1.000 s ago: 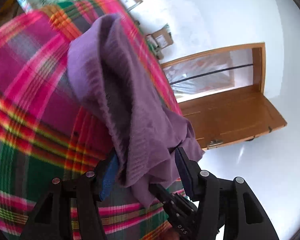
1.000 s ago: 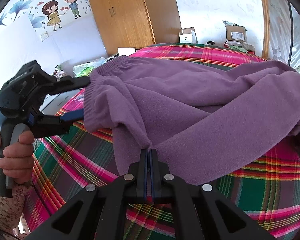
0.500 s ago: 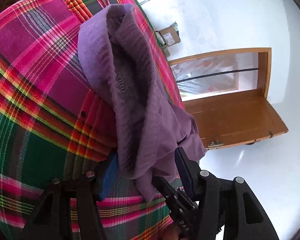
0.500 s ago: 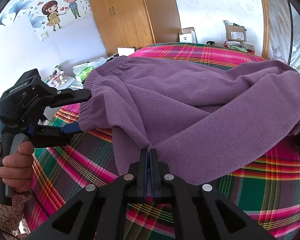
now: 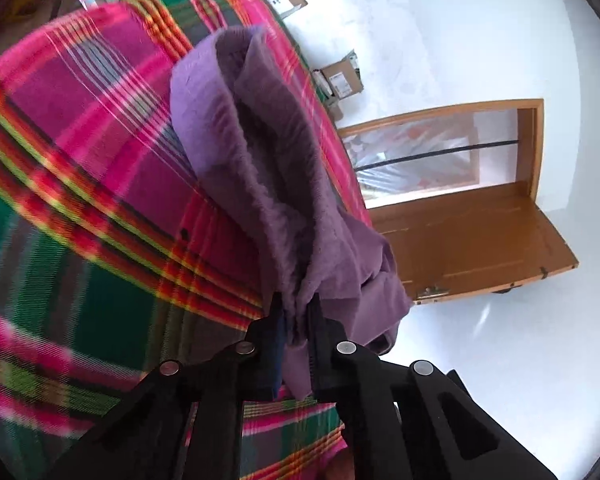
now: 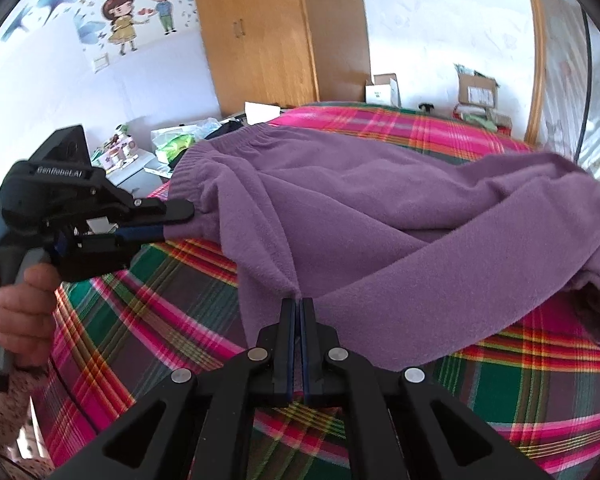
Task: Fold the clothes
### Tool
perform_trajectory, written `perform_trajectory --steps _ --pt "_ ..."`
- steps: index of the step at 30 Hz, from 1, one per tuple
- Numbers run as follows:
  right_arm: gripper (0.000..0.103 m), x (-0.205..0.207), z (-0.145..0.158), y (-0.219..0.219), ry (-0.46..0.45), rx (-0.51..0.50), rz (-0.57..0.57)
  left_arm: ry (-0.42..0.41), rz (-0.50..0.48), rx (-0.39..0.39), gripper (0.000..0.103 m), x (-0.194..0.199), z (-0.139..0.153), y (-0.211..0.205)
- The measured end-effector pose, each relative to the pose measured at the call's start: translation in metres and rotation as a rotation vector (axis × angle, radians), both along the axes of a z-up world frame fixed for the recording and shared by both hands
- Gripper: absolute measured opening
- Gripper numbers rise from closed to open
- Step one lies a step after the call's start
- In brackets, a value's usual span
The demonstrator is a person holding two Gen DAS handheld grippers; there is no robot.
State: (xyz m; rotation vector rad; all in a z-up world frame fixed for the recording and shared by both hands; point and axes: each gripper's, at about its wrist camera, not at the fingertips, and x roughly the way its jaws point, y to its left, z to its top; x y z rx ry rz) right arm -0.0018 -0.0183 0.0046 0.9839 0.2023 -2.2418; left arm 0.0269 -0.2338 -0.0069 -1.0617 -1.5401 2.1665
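My left hand-held gripper [image 6: 172,220] has just closed its jaws on the ribbed hem corner of the purple sweater [image 6: 380,208]; my right hand-held gripper [image 6: 298,304] pinches the near side edge. The sweater lies spread on the plaid bed [image 6: 148,292], its length running away from me toward the far edge, so both grips sit on its near-left side.

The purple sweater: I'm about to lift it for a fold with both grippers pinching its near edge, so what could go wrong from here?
1. The left gripper, whose jaws have just closed, pinches a thick bunch at the sweater corner; some layers may slip out.
2. The right gripper holds only a thin edge, which might pull free.
3. The sleeve lies loose across the body and could flop crooked on the blanket.
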Motion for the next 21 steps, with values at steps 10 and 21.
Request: perform_trajectory --steps 10,21 --pt "0.002 0.04 0.014 -0.019 0.059 -0.011 0.089 0.023 0.061 -0.077 0.01 0.043 0.017 -0.029" --pt "0.002 0.075 0.025 -0.037 0.078 -0.02 0.169 0.022 0.135 -0.097 0.01 0.081 0.014 -0.055"
